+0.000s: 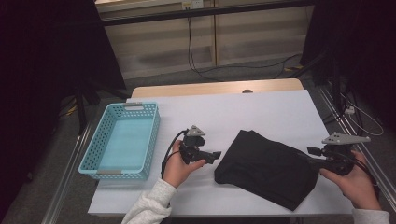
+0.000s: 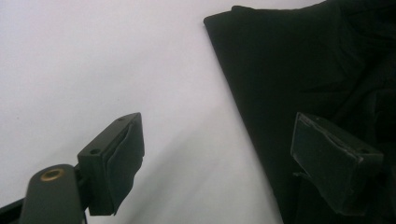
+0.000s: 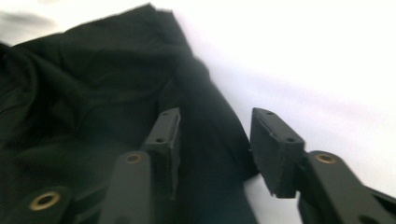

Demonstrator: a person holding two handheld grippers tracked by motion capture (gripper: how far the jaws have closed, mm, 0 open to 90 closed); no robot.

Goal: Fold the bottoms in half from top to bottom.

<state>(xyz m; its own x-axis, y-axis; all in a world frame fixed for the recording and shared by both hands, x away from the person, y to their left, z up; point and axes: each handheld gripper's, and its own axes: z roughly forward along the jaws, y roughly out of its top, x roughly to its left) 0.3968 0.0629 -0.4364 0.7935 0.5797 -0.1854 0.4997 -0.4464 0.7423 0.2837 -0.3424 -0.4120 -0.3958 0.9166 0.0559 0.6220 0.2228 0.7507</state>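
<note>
A black folded cloth [image 1: 266,168] lies on the white table [image 1: 261,107], right of the middle. A hand holds my left gripper [image 1: 217,156] just off the cloth's left corner, pointing right. In the left gripper view the left gripper [image 2: 224,158] stands wide open, one jaw over bare table and the other over the cloth [image 2: 299,70]. Another hand holds my right gripper [image 1: 312,151] at the cloth's right edge, pointing left. In the right gripper view the right gripper [image 3: 219,144] is open, its jaws straddling the edge of the cloth [image 3: 93,79].
A light blue perforated basket [image 1: 134,106] stands at the table's left side with nothing in it. Beyond the table's far edge are cables on the floor and dark stands at both sides.
</note>
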